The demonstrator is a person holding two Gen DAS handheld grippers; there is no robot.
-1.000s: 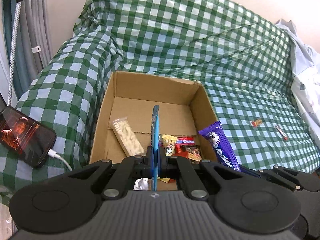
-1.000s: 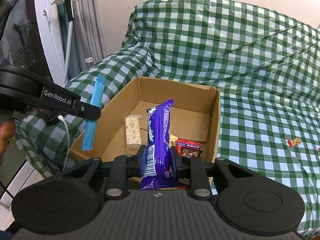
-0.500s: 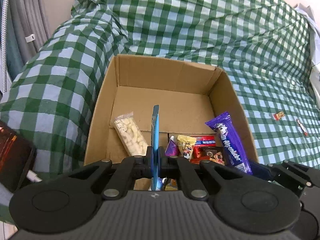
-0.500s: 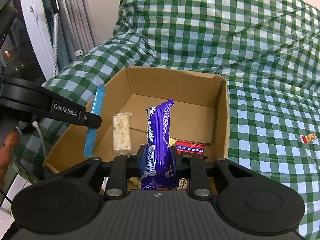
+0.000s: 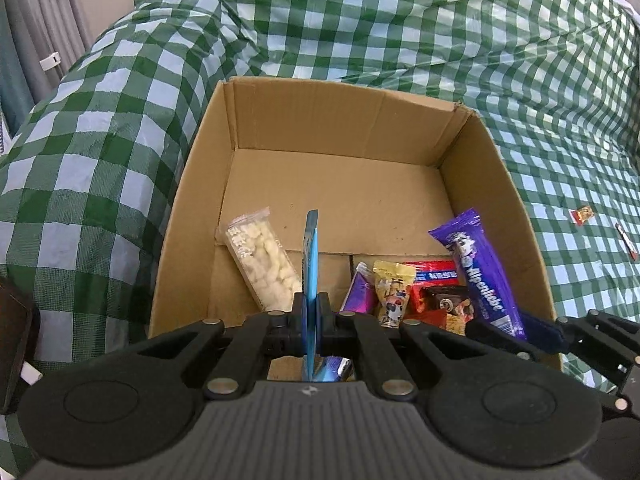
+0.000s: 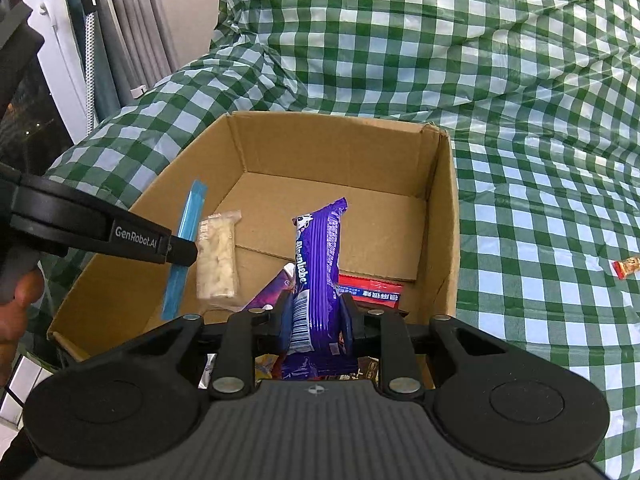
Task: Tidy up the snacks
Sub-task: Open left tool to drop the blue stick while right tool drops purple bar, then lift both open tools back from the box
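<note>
An open cardboard box [image 5: 344, 124] [image 6: 332, 148] sits on a green checked cover. My left gripper [image 5: 311, 312] is shut on a thin blue snack packet [image 5: 310, 252] [image 6: 185, 252], held edge-on over the box's near left part. My right gripper [image 6: 314, 316] is shut on a purple Alpenliebe packet [image 6: 318, 264] [image 5: 482, 276], upright over the box's near right side. On the box floor lie a clear bag of pale puffed pieces [image 5: 264, 264] [image 6: 216, 256], a red packet [image 5: 434, 276] [image 6: 370, 290], a yellow sachet [image 5: 392, 292] and other small wrappers.
Two small snacks lie loose on the checked cover to the right of the box: a red-orange candy [image 5: 582, 214] [image 6: 628, 268] and a thin red stick [image 5: 626, 240]. A dark phone edge [image 5: 16, 328] shows at the left. Curtains [image 6: 128, 28] hang at the back left. A hand [image 6: 16, 304] grips the left tool.
Both grippers have come down and closer to the box, carrying their packets; the box now fills more of each view. The phone has slid almost out at the left.
</note>
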